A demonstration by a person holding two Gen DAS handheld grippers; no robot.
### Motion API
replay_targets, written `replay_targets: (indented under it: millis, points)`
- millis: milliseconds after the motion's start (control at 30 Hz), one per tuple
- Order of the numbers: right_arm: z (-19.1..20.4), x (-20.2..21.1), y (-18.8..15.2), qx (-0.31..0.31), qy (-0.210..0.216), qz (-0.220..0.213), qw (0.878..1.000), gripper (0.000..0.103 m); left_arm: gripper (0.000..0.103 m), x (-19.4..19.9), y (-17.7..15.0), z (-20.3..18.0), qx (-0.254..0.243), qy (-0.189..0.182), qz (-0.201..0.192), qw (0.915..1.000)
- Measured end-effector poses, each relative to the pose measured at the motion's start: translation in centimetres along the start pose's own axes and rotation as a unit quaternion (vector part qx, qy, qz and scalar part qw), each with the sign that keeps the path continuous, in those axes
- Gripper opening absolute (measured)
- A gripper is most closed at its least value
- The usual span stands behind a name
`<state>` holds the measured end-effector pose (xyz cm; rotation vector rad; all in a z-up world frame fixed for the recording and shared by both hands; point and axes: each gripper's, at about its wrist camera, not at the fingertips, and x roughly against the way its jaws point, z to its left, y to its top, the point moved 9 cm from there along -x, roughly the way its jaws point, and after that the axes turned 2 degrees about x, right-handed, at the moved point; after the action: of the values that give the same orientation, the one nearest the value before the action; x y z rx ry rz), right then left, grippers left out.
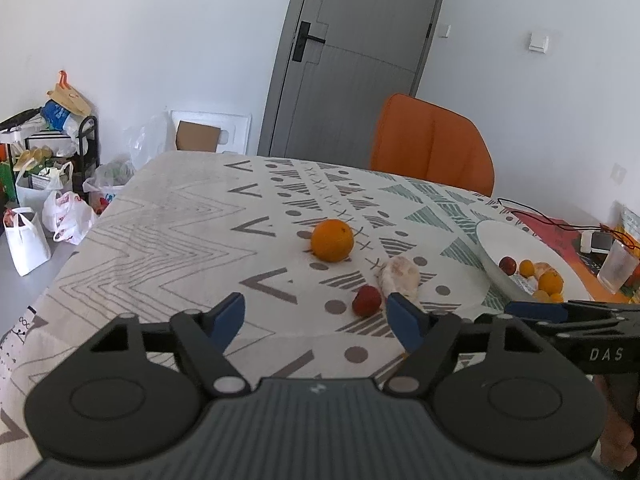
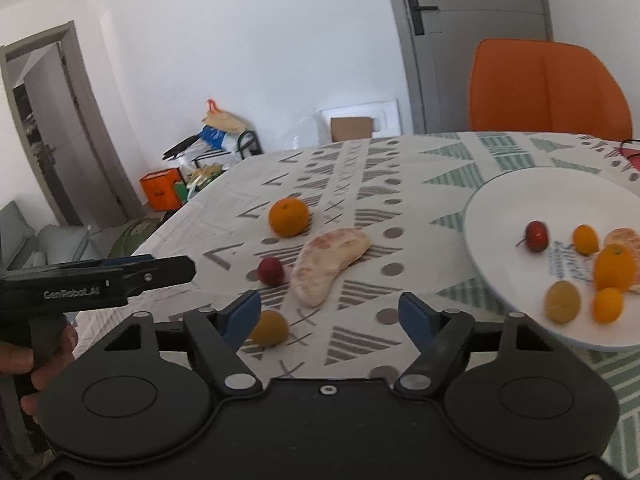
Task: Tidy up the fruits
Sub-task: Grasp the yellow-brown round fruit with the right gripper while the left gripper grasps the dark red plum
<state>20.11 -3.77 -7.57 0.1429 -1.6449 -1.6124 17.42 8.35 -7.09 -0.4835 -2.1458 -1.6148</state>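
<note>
Step in hand: I judge I am partway through gathering loose fruit onto the round white plate (image 2: 500,200); several small orange, yellow and red fruits already lie on it, at the right side of the patterned tabletop (image 1: 160,240).
Still loose: a large round orange (image 1: 332,240), a small red round fruit (image 1: 366,300), a pale pink peeled citrus segment (image 2: 328,266) and a small yellow-orange round fruit (image 2: 270,329), all on the cloth left of the plate.
My left gripper (image 1: 316,316): jaws spread wide and holding nothing, hovering over the cloth; the red fruit sits just ahead, close to its right finger, and the segment lies just beyond that.
My right gripper (image 2: 330,314): also spread and empty; the yellow-orange fruit lies just beside its left finger, partly hidden by it.
Next move, as I judge it: lower one gripper so its fingers straddle the nearest small fruit, close gently, lift, and carry it right to the plate.
What it calls for: centring on a round fruit that may roll, and a light squeeze; the peeled segment looks soft.
</note>
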Motion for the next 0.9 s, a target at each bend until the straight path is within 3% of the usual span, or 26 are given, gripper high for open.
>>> replay_targets:
  millis: [200, 300, 367, 400, 433, 900]
  points:
    - [1.3, -1.4, -0.4, 0.009, 0.013, 0.016, 1.0, 0.062, 0.067, -0.2, -0.4, 0.5, 0.006, -0.008, 0.008, 0.9999]
    - [1.9, -2.1, -0.8, 0.015, 0.019, 0.025, 0.999, 0.061, 0.067, -0.1, -0.6, 0.9, 0.012, -0.01, 0.007, 0.9999]
    - [2.3, -2.8, -1.1, 0.017, 0.026, 0.034, 0.999, 0.051, 0.065, -0.2, -0.7, 1.1, 0.016, -0.013, 0.006, 0.9998]
    - [2.4, -3.3, -1.4, 0.019, 0.028, 0.04, 0.999, 0.034, 0.065, -0.2, -0.8, 1.0, 0.018, -0.013, 0.007, 0.9997]
    - [2.7, -3.5, -1.5, 0.02, 0.039, 0.043, 0.998, 0.025, 0.063, -0.4, -0.9, 1.0, 0.019, -0.015, 0.01, 0.9997]
    - [-0.4, -1.5, -0.7, 0.004, 0.007, 0.014, 1.0, 0.024, 0.054, -3.5, -0.4, -2.9, -0.021, -0.041, 0.023, 0.9987]
